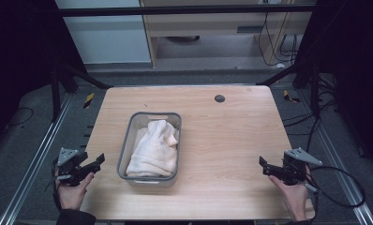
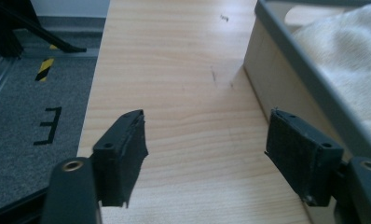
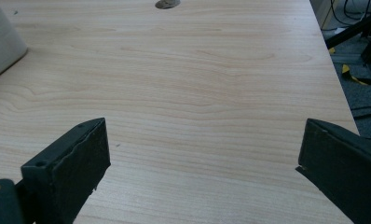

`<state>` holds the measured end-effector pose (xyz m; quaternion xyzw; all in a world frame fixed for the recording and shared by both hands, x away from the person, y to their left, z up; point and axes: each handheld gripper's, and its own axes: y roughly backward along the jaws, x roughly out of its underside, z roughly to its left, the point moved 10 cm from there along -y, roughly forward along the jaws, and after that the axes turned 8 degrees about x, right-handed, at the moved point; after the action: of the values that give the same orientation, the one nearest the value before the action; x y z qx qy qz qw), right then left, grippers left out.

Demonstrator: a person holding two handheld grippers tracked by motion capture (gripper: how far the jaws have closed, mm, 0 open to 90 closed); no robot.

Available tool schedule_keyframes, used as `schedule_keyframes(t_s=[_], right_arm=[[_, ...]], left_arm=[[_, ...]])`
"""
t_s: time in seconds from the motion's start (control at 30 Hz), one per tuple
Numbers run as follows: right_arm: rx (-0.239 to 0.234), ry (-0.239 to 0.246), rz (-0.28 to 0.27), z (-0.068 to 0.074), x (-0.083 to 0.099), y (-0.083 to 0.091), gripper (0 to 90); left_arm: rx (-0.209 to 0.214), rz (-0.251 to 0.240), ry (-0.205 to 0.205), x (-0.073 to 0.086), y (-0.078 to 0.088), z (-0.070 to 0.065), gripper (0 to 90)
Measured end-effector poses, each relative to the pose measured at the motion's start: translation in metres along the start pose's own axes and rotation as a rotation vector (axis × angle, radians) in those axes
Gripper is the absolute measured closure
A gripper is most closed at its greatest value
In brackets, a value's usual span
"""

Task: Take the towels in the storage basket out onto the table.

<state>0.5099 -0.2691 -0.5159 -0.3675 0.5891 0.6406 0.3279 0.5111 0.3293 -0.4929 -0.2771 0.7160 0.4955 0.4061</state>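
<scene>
Centrally on the table [image 1: 231,140] sits the grey basket [image 1: 123,154] holding a cream towel [image 1: 154,147]. Left gripper [image 1: 98,163] hovers near its left wall, right gripper [image 1: 263,165] well apart rightward; both gape wide, empty.

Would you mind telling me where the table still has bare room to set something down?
The widest bare patch lies between the grey bin and the right gripper, up to the round grommet. A narrower strip runs between the bin and the left gripper. The bin itself is crowded by the white towel.
</scene>
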Motion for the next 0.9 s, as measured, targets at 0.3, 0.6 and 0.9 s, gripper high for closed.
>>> schedule_keyframes(t_s=[0.3,0.6,0.9], right_arm=[[0.001,0.045,0.011,0.006,0.001,0.002,13.0],[0.021,0.067,0.014,0.006,-0.003,0.002,13.8],[0.027,0.092,0.010,0.007,-0.005,0.003,13.7]], left_arm=[[0.052,-0.031,-0.014,-0.022,0.018,-0.018,29.5],[0.085,-0.036,-0.057,-0.047,0.027,-0.034,26.2],[0.156,-0.006,-0.072,-0.066,0.025,-0.054,23.5]])
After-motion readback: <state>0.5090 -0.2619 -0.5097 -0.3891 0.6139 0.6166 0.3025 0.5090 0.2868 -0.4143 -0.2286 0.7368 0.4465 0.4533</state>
